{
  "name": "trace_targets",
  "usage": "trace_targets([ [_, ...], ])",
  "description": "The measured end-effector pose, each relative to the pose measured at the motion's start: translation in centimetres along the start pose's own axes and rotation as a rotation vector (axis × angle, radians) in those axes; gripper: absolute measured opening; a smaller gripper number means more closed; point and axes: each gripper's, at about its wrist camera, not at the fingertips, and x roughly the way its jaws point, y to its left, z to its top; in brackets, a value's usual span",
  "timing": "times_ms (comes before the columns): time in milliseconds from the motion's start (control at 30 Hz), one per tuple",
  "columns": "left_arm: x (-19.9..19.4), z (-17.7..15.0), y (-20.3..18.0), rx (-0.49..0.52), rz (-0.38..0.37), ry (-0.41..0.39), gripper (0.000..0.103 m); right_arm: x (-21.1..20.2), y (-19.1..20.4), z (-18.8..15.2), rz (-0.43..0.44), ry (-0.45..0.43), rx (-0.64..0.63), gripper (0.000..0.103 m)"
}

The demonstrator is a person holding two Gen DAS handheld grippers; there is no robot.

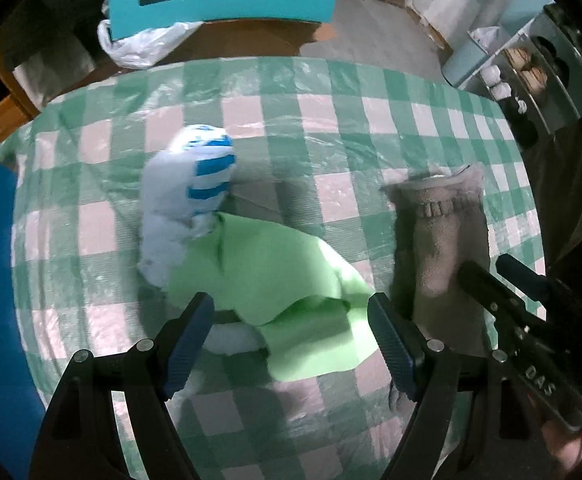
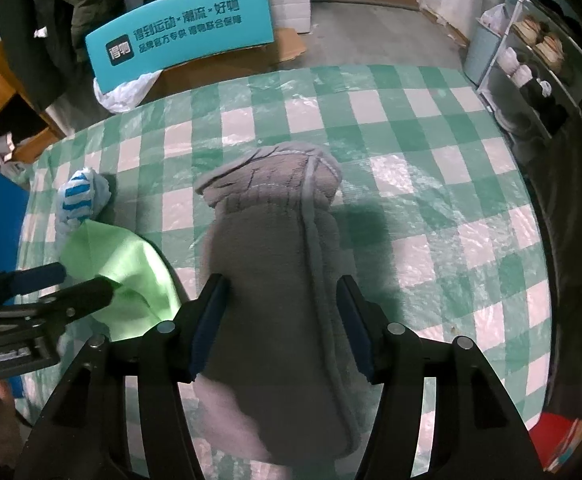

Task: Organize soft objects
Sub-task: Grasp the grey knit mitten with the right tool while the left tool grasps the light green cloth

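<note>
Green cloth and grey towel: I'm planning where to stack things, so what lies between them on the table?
Bare checked tablecloth, as the left wrist view shows; lower down the green cloth nearly meets the grey towel.

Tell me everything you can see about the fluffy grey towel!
The grey towel looks soft and fleecy, with a stitched band and a thin hem near its far end. It is folded into a long bundle lying flat on the green-and-white checked cloth. The right gripper straddles its near end, fingers open at either side. The green cloth lies beside it, to the left.
</note>
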Motion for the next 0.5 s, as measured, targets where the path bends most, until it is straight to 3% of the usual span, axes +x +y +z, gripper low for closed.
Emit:
trace_targets([
  [333, 3.5, 0.4, -2.2, 0.037, 0.063, 0.079, 0.079, -0.1, -1.1, -0.4, -0.011, 0.009, 0.023, 0.062],
  [500, 3.6, 0.2, -2.9, 0.09, 0.122, 0.033, 0.066, -0.1, -1.2, -0.5, -0.007, 0.011, 0.021, 0.063],
])
